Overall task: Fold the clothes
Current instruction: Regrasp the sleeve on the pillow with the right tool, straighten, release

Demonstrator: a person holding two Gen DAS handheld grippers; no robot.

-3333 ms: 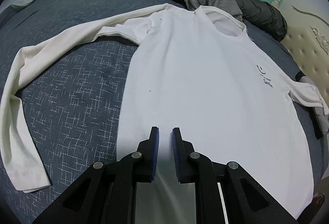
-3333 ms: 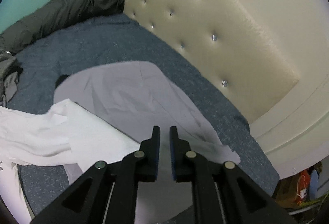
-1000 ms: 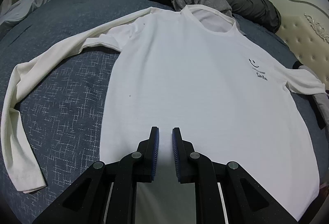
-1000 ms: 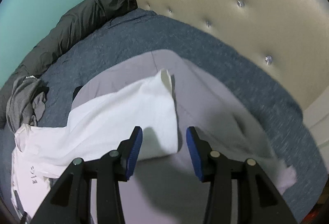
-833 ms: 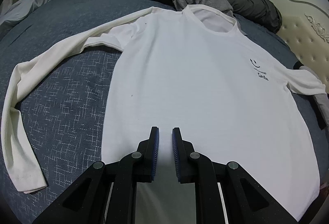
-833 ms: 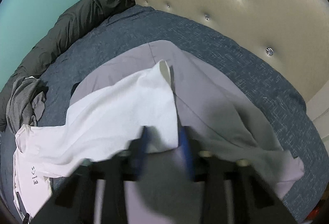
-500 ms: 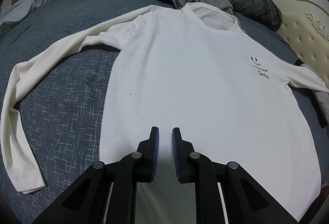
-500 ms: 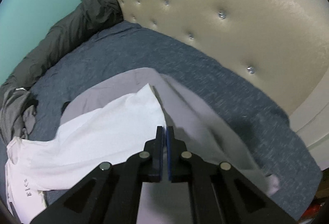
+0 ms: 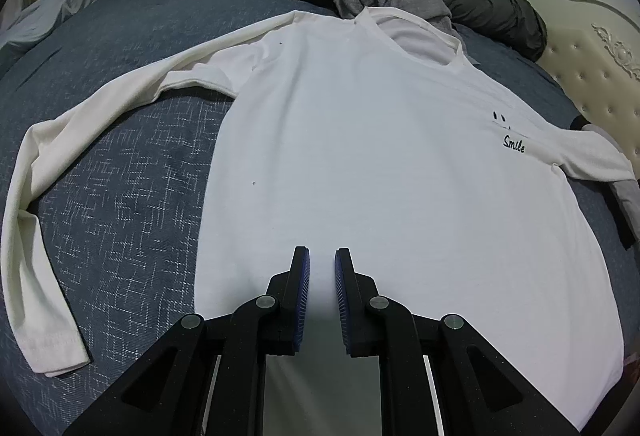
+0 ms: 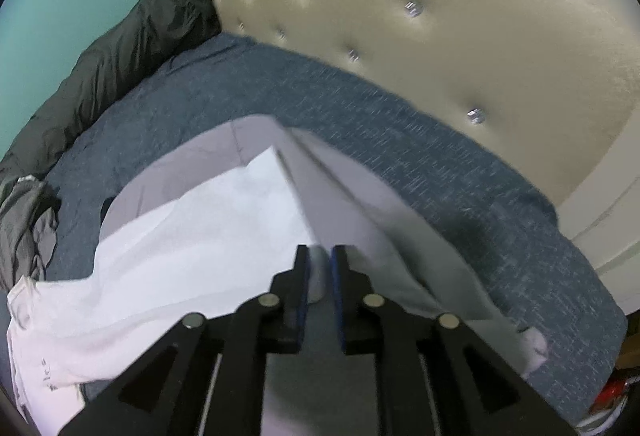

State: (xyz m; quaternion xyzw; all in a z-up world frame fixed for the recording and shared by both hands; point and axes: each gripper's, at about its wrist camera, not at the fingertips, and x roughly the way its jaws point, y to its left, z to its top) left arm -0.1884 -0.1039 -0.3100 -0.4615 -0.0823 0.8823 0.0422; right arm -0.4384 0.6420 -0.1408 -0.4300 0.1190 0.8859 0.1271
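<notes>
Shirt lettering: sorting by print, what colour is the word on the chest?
Black, on the white shirt; clearest in the left wrist view.

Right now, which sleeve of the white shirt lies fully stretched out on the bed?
The left-hand sleeve in the left wrist view: it lies flat and curved on the blue bedspread. The other sleeve lies bunched over a lilac garment, at the right gripper.

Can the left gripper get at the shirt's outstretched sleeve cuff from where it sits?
Probably yes: the left gripper hovers over the white shirt hem, and only bare bedspread lies between it and the cuff.
</notes>
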